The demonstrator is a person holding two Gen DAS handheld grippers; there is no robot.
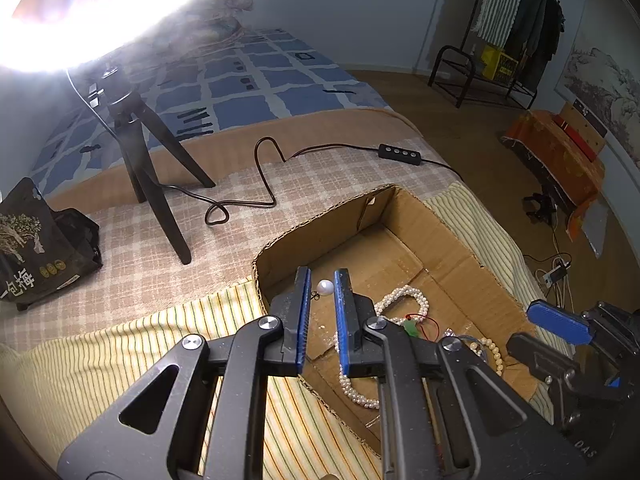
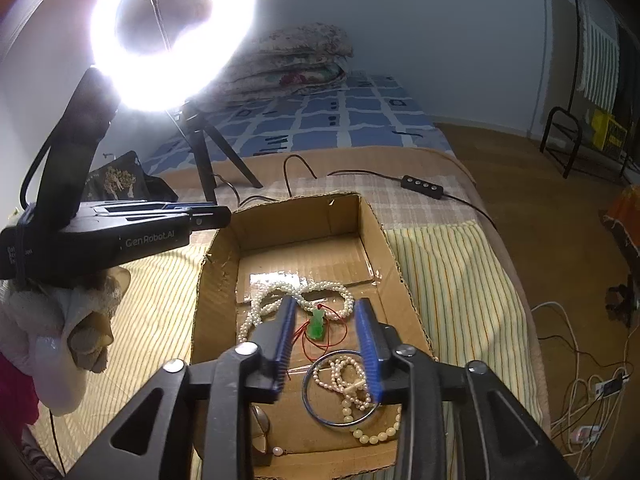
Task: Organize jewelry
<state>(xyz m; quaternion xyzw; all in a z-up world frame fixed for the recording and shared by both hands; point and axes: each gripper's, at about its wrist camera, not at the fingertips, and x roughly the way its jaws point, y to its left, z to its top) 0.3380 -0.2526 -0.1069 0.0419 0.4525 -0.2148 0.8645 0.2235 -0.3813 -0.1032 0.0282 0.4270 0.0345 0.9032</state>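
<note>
An open cardboard box (image 1: 460,248) (image 2: 218,280) lies on a striped cloth and holds the jewelry. My left gripper (image 1: 322,276) hovers over the box's near-left corner. A pearl drop earring (image 1: 325,288) hangs between its fingertips, with a gap showing beside the pearl. My right gripper (image 2: 325,306) stands open low inside the box, its pads either side of a green pendant (image 2: 317,326) on a red cord. A white pearl necklace (image 2: 280,292) (image 1: 400,296) coils behind the pendant. A metal bangle (image 2: 344,390) rings a cream bead strand (image 2: 376,436) near the right finger.
A ring light (image 2: 172,36) on a black tripod (image 1: 156,184) stands behind the box, its cable and switch (image 1: 400,155) trailing across the checked blanket. A black bag (image 1: 36,248) sits at the left. The bed edge drops to the wooden floor (image 1: 480,152) on the right.
</note>
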